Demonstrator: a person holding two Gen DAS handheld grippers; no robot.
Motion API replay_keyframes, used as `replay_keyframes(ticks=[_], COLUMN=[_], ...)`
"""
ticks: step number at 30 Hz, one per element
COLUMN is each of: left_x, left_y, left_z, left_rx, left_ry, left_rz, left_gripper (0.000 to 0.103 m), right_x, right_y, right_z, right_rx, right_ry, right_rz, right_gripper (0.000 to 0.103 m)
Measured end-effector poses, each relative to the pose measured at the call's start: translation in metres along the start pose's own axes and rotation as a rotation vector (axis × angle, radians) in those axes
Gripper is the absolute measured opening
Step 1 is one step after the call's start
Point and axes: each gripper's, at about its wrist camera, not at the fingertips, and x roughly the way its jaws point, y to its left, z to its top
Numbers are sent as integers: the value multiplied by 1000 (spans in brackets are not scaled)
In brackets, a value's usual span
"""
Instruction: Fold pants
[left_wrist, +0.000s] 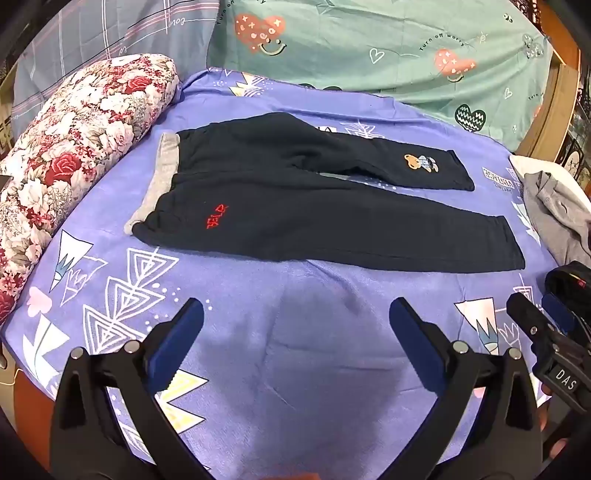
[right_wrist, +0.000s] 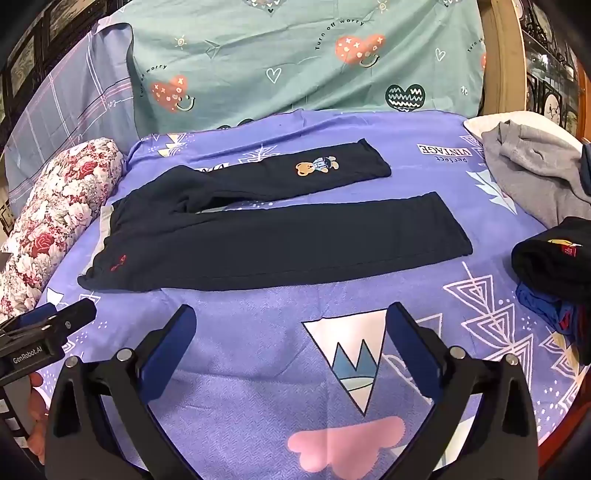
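Note:
Dark navy pants (left_wrist: 295, 206) lie flat on the purple patterned sheet (left_wrist: 295, 350), grey waistband at the left, both legs spread toward the right. The far leg bears a bear patch, the near hip red stitching. They also show in the right wrist view (right_wrist: 280, 243). My left gripper (left_wrist: 295, 314) is open and empty, hovering over the sheet in front of the pants. My right gripper (right_wrist: 291, 321) is open and empty, also short of the near leg. Each gripper shows at the edge of the other's view.
A floral rolled quilt (left_wrist: 70, 162) lies along the left. A teal heart-print cover (left_wrist: 369, 48) lies behind. A grey garment (right_wrist: 535, 166) and a pile of dark and blue folded clothes (right_wrist: 550, 269) sit at the right.

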Motion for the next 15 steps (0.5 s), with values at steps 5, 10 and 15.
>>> replay_keyframes(ticks=[5,10,15], left_x=[-2,3,7], left_y=[-9,-11,-7], left_z=[-5,-3,-3], left_rx=[14,16,14], left_ry=[-12,4,18], left_rz=[6,6,5], left_gripper=[101,101,101], right_x=[0,-5,0], right_y=[0,11,0], right_z=[0,-9,-4], right_rx=[-7,-17,-12], right_ry=[0,-14,-6], right_rz=[-9,3,9], right_gripper=[102,102,102])
